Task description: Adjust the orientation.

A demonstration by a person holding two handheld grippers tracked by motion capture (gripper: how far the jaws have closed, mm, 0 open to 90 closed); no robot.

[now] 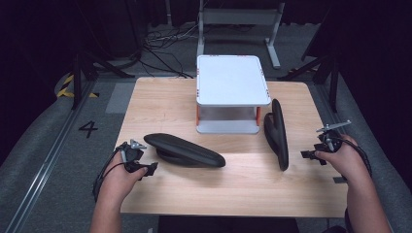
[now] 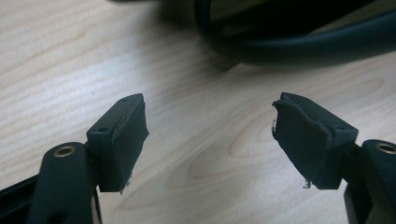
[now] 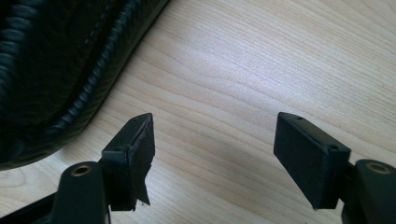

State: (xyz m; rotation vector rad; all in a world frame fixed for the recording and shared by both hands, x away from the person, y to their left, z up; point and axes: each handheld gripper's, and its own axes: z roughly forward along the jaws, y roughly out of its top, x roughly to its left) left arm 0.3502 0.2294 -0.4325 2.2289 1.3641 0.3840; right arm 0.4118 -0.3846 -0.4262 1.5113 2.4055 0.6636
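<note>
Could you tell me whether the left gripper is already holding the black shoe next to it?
No, the left gripper has its jaws wide apart over bare wood, with the black shoe lying beyond them.

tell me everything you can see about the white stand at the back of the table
The stand is a small two-level shelf: a white rectangular top with rounded corners and a pale base plate, joined by orange-red corner posts. It looks like plastic or coated metal. It stands upright and bare at the back middle of the table. The nearest black shoe lies just right of its base; contact unclear.

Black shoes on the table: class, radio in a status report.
Left gripper open, empty. Right gripper open, empty. Two black shoes untouched, on their sides. White rack behind; nothing blocking.
</note>
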